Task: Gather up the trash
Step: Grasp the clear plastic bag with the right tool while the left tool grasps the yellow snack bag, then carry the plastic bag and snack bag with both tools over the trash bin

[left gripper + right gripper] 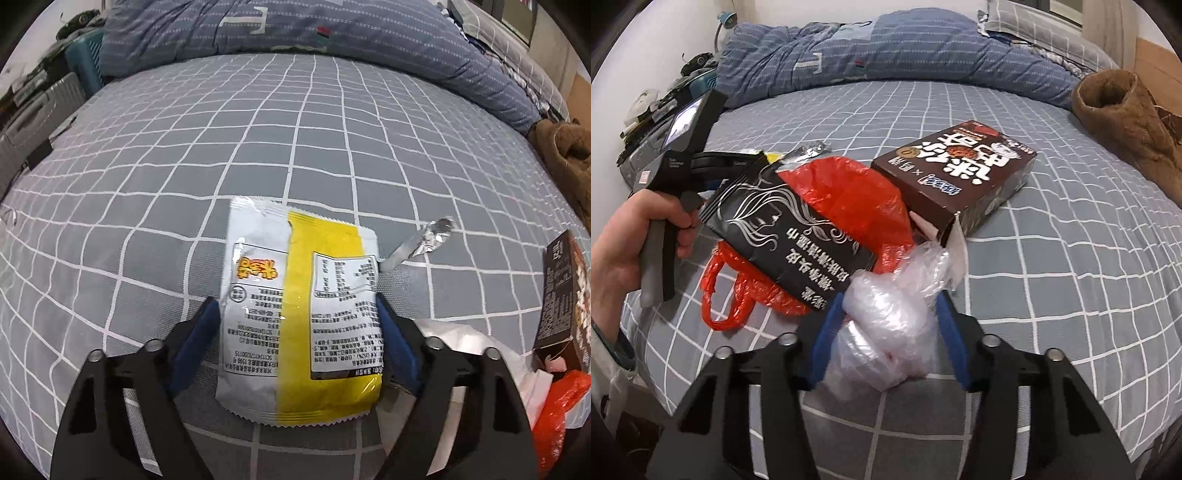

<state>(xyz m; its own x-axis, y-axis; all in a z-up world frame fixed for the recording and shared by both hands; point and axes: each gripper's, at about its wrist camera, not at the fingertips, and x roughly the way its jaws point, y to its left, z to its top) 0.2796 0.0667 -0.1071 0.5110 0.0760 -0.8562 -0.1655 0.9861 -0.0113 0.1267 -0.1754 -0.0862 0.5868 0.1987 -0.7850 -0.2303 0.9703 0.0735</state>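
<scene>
1. Grey bedsheet (332, 122) with a white grid, spread over the whole bed; blue striped quilt (295, 29) bunched along the far edge.
2. Left gripper (298, 306) lowered over a white-and-yellow snack wrapper (295, 314) lying flat on the sheet; blue pads against both side edges of the wrapper, clamped on it.
3. Just beyond the wrapper's right corner, a crumpled foil scrap (428, 238) on the sheet, apart from the gripper.
4. Right gripper (888, 314) down on a wad of clear plastic film (894, 317); blue pads pressed into both sides of the wad, grasping it.
5. Touching the wad on its far side: a red plastic bag (849, 199) with a black printed pouch (790, 243) laid across it, and a brown cardboard box (960, 170) with its near flap open.
6. Seen from the right wrist, a person's hand (624, 240) closed round the grey handle of the other gripper at the left.
7. Brown fleecy garment (1126, 122) heaped at the right edge of the bed, well apart from the trash.
</scene>
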